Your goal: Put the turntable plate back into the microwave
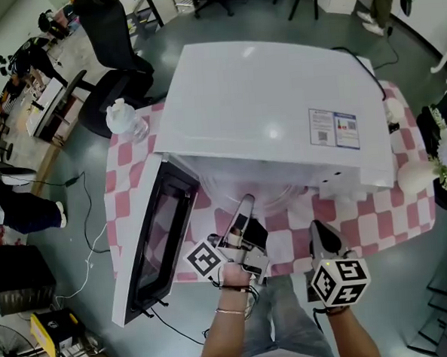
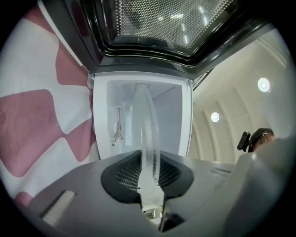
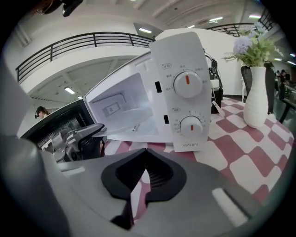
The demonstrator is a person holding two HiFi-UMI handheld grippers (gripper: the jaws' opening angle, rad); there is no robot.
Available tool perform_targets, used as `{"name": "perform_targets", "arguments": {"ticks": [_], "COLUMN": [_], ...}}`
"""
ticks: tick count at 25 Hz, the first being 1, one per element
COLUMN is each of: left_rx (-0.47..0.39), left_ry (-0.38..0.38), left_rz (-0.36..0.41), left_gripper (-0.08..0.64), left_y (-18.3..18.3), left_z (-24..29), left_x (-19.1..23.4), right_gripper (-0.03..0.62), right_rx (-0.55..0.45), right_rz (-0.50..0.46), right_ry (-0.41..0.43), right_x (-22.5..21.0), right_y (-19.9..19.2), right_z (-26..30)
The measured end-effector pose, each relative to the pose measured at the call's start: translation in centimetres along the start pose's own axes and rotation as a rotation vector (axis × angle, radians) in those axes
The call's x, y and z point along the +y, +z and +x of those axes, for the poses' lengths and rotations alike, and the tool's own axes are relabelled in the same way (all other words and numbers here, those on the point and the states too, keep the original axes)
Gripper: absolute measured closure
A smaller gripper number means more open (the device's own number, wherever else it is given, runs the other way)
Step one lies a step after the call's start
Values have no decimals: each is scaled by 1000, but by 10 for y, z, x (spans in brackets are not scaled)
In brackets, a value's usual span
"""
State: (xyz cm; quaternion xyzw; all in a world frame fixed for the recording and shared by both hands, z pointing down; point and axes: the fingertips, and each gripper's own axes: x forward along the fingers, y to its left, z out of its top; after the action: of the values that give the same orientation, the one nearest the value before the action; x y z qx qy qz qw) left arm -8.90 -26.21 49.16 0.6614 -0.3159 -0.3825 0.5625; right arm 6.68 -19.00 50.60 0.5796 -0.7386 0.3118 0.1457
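WAHIN, there's the brand, printed low on the control panel [image 3: 185,99] of the microwave [image 3: 138,92], just under the lower dial [image 3: 190,125], centre right in the right gripper view. The other small markings on that panel are too fine to read. Head view, upper right: a sticker [image 1: 334,128] on the microwave's top, its print unreadable.

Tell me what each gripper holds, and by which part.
The left gripper is shut on the glass turntable plate, pinching its near rim, with the plate edge-on. The right gripper is shut and empty.
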Motion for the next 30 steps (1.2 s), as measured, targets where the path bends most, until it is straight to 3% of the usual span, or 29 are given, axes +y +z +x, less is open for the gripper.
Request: {"name": "perform_targets", "arguments": {"ticks": [30], "left_rx": [-9], "left_ry": [25], "left_rz": [3], "left_gripper": [502], "left_y": [18], "left_z": [49], "left_x": [12], "right_gripper": [583], "right_rx": [14], "right_rz": [25], "right_ry": [1], "right_x": [-6], "right_y": [-2], "right_z": [8]}}
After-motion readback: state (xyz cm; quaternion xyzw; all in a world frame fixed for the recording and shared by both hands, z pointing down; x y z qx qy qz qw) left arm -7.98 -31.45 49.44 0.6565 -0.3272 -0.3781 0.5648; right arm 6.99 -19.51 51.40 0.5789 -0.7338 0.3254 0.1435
